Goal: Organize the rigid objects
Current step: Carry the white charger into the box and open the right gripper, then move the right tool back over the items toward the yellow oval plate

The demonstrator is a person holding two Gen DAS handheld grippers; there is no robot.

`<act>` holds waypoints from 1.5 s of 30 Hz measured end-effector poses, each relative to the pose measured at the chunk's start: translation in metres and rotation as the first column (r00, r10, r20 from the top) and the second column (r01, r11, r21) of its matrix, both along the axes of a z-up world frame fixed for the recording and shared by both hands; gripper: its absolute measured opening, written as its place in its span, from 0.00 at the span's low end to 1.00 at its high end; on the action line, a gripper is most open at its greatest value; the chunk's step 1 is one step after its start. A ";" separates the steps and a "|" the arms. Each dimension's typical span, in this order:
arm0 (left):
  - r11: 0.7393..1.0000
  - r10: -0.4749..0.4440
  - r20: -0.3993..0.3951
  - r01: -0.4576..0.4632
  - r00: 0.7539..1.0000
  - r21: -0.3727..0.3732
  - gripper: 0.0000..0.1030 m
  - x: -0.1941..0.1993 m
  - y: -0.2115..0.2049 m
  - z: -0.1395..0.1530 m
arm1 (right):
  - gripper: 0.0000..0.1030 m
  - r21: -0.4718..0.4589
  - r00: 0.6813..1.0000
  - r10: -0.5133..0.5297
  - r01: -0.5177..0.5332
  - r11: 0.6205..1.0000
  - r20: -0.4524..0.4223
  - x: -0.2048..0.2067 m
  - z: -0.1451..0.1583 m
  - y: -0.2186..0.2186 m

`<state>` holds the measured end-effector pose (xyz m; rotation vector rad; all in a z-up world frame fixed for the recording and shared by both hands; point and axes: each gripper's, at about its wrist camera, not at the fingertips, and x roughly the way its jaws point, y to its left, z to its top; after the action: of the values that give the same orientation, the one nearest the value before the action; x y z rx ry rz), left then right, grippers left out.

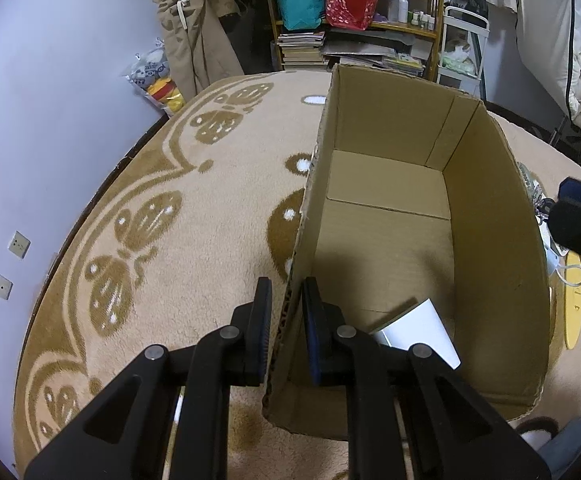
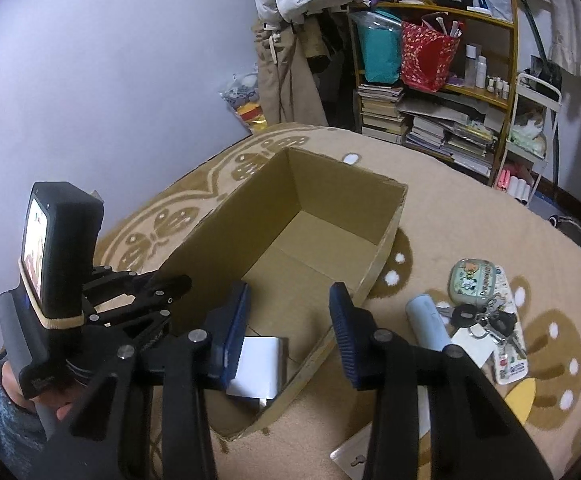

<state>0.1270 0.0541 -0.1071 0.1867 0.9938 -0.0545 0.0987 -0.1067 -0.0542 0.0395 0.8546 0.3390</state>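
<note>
1. Right now my left gripper [image 1: 286, 320] is pinched shut on the near left wall of the cardboard box [image 1: 490, 216], one pad outside and one inside, steadying it on the patterned blanket [image 1: 178, 248]
2. My right gripper [image 2: 288, 328] hangs above the box's near end with its jaws partly open and nothing between the pads; a white flat box [image 2: 260, 368] already lies on the box floor below them
3. What is left to sort sits at the right of the right wrist view, outside the box: a pale blue tube [image 2: 426, 322], a bunch of keys [image 2: 486, 322], a green cartoon case [image 2: 472, 282] and a long printed case [image 2: 508, 320] beneath them
4. I judge the tube the nearest pick: it lies just right of my right-hand jaw, beyond the box's right wall, so the right hand is far nearer than the left
5. Its long axis runs from upper left to lower right in that view, the rounded end pointing up-left toward the box wall
6. So I would roll the wrist to set the pads across that axis
</note>
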 end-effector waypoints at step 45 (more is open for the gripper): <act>1.000 0.003 0.002 -0.003 1.000 0.006 0.15 0.001 0.000 0.001 | 0.80 -0.158 0.818 -0.511 0.486 0.860 -0.265 -0.024 -0.095 -0.186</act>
<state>0.1278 0.0538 -0.1059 0.1911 0.9926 -0.0484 0.0744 -0.2930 -0.1495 0.2405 1.1211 -0.2089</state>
